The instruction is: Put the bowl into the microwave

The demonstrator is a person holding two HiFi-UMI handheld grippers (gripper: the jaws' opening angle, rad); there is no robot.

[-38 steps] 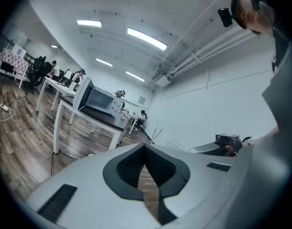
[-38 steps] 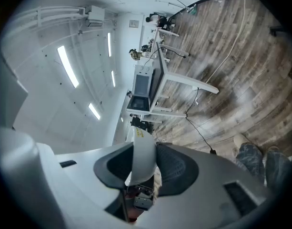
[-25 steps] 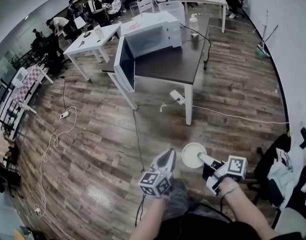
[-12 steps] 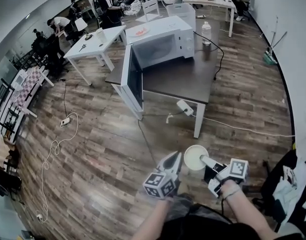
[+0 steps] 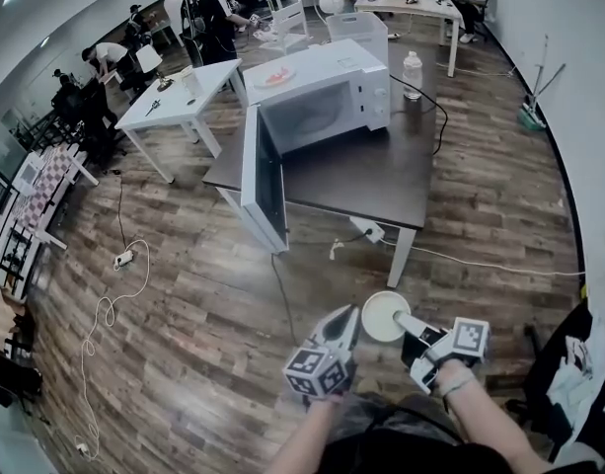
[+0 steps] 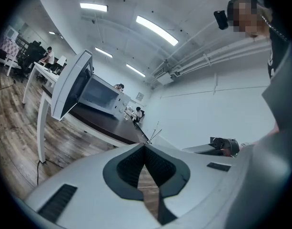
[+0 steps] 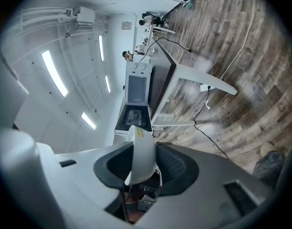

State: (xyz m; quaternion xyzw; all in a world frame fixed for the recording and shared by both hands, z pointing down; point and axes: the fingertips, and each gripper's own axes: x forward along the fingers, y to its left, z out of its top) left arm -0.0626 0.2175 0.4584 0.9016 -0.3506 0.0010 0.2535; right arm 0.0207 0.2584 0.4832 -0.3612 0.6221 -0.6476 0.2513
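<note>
A white bowl (image 5: pixel 384 316) hangs over the wood floor, and my right gripper (image 5: pixel 406 322) is shut on its rim. In the right gripper view the bowl (image 7: pixel 142 154) stands on edge between the dark pads of the right gripper (image 7: pixel 145 162). My left gripper (image 5: pixel 340 326) is just left of the bowl, jaws together and holding nothing; the left gripper (image 6: pixel 145 148) points toward the table. The white microwave (image 5: pixel 332 92) stands on a dark table (image 5: pixel 381 166) ahead, its door (image 5: pixel 263 181) swung wide open to the left. The microwave (image 6: pixel 100 93) also shows in the left gripper view.
A water bottle (image 5: pixel 412 73) stands on the dark table, right of the microwave. A power strip (image 5: pixel 367 230) hangs under the table's front edge, with cables trailing on the floor. White tables (image 5: pixel 174 102) and several people are at the back left.
The table and microwave have come nearer and lower in the head view. Both grippers keep their places before me, the bowl still held in the right one.
</note>
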